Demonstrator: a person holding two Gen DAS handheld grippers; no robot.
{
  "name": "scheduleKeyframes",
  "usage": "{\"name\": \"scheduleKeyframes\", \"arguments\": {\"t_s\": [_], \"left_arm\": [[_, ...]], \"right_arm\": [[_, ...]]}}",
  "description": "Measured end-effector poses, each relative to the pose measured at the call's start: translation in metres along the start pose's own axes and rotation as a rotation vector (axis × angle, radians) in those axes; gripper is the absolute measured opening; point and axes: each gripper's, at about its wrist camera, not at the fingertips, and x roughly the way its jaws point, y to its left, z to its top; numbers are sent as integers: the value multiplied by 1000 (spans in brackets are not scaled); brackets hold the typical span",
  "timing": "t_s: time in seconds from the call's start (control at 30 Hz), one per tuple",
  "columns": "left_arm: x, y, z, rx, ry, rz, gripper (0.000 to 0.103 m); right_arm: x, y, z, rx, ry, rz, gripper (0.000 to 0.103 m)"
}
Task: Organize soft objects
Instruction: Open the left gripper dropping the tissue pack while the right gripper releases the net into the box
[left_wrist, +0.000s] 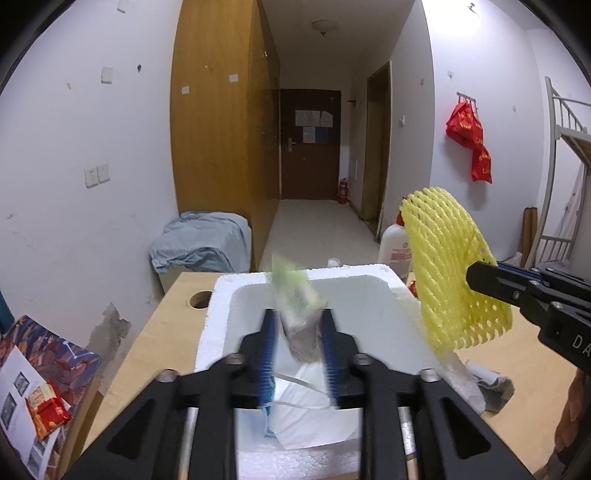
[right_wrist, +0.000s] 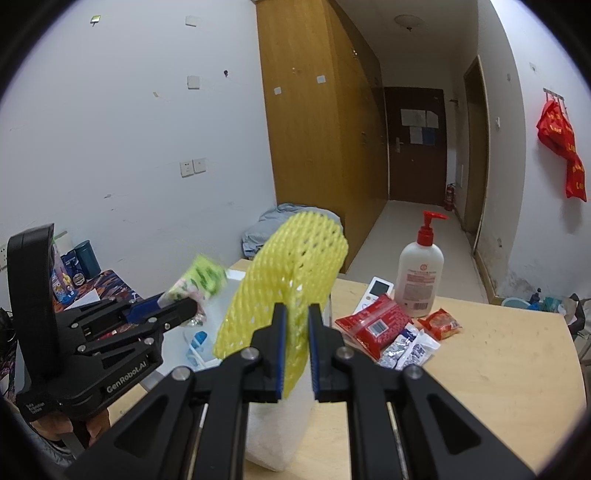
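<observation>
**Both Tongs Loaded Above the Foam Box**

While both soft items hung over the white foam box (left_wrist: 221, 321), each pair of tongs was clamped on its own load. Nearest, the left tongs (left_wrist: 298, 347) pinched a small clear-and-green packet (left_wrist: 295, 295) by its lower end, so that it stood up between the blue pads, blurred, right above the box's hollow; that placing suggested it was meant to go inside. A white sheet with a blue item (left_wrist: 314, 417) already lay on the box floor. To the right, the right tongs (right_wrist: 295, 343) gripped the yellow foam net sleeve (right_wrist: 291, 280) by one edge, letting the rest fan upward beside the box's right wall, probably waiting its turn. Farther right on the tabletop (right_wrist: 498, 369) lay a red snack pack (right_wrist: 373, 321), silver sachets (right_wrist: 410, 347) and a small orange packet (right_wrist: 441, 323), apparently unsorted. Beyond them stood a lotion pump bottle (right_wrist: 421, 273) and a white remote (right_wrist: 375, 291).
</observation>
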Motion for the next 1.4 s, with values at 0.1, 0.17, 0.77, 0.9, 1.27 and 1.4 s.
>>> {"name": "scheduleKeyframes", "arguments": {"t_s": [0.1, 0.17, 0.77, 0.9, 1.27, 1.4], "left_arm": [[-6, 5, 0, -23, -42, 14, 95], [-12, 6, -1, -26, -70, 25, 99], [-40, 30, -5, -45, -114, 110, 99], [-45, 42, -7, -61, -111, 139, 99], [-56, 55, -12, -68, -125, 164, 99], [-59, 61, -13, -87, -130, 164, 99]], "right_arm": [[0, 0, 0, 0, 1, -2, 14], [-1, 0, 0, 0, 0, -4, 14], [6, 15, 3, -14, 16, 11, 14], [11, 24, 3, -23, 23, 23, 14], [25, 44, 3, -33, 46, 55, 17], [27, 45, 3, -24, 45, 61, 89]]}}
